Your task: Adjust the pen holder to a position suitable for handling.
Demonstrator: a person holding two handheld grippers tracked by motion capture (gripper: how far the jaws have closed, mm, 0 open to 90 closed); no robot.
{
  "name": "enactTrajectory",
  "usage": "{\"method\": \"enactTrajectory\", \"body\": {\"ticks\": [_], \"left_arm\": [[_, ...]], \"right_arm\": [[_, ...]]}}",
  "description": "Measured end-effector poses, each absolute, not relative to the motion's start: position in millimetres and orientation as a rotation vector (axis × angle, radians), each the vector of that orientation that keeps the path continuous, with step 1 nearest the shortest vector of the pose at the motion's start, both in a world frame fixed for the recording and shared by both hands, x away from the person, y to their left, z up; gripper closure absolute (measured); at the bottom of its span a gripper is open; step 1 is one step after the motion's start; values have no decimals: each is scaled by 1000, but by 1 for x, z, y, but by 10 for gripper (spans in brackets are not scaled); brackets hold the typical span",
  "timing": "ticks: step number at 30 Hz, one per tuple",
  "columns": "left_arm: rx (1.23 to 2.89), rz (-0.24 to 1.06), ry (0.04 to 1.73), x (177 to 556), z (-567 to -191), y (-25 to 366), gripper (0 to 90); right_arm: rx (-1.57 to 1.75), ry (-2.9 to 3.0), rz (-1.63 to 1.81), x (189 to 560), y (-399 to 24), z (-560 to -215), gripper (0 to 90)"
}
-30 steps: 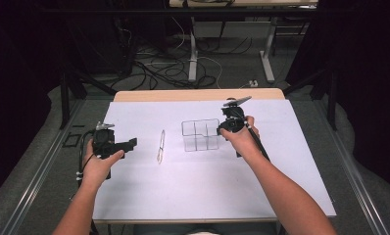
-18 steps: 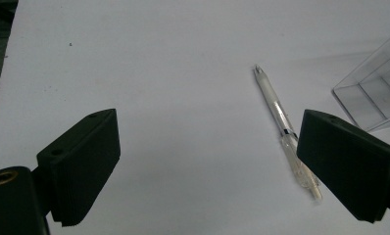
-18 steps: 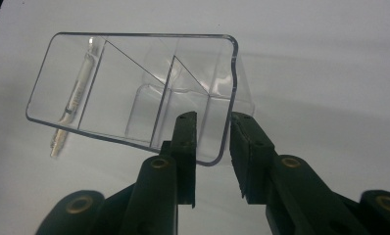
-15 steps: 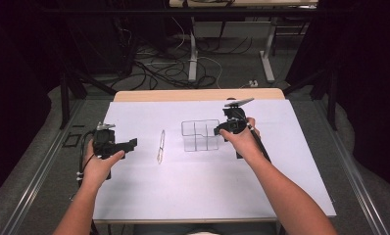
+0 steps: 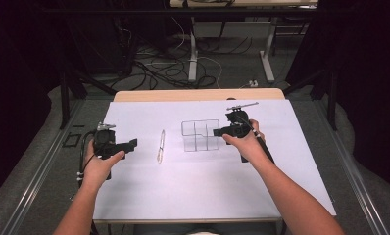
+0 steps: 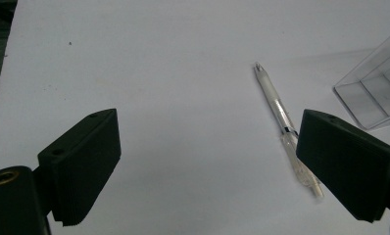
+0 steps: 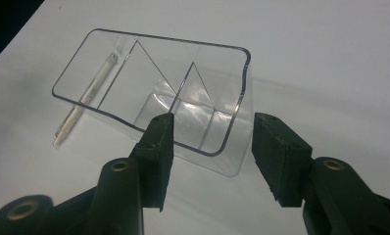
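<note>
In the left gripper view, we see the clear organizer (image 6: pixel 374 93) cut off by the right edge, and the near end of the pen (image 6: pixel 281 122) hidden behind one of the jaws. In the right gripper view, the organizer's walls blur the pen (image 7: pixel 87 95) lying behind them. From the high view, we cannot tell the pen's (image 5: pixel 160 146) markings.

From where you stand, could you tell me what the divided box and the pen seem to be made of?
The box looks like clear, glossy hard plastic: the table shows through its walls and dividers, and its edges catch the light. The pen seems to be translucent, whitish plastic with a smooth barrel; its tip may be metal, but that is too small to tell.
</note>
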State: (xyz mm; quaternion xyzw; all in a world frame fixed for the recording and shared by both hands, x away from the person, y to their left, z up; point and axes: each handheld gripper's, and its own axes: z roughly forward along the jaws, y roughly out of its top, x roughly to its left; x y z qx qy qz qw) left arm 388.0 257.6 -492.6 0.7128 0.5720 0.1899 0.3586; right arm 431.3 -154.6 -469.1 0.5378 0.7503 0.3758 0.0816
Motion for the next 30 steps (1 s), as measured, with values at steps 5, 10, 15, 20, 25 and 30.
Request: {"method": "enactTrajectory", "body": {"ticks": [5, 10, 15, 20, 25, 30], "left_arm": [[1845, 492, 1475, 388, -493, 257, 97], [1853, 496, 1470, 388, -494, 256, 102], [1856, 495, 1468, 388, -494, 255, 104], [1858, 492, 1463, 388, -493, 253, 108], [1856, 487, 1457, 388, -492, 251, 116], [1844, 487, 1457, 388, -491, 251, 129]], "right_arm": [[1531, 2264, 1118, 423, -157, -468, 467], [1449, 2309, 1081, 416, -162, -468, 424], [1349, 2355, 1033, 409, -173, -471, 409], [1344, 2376, 1010, 403, -184, -475, 366], [1307, 2357, 1017, 397, -196, -480, 306], [1310, 2320, 1030, 390, -211, -484, 237]]}}
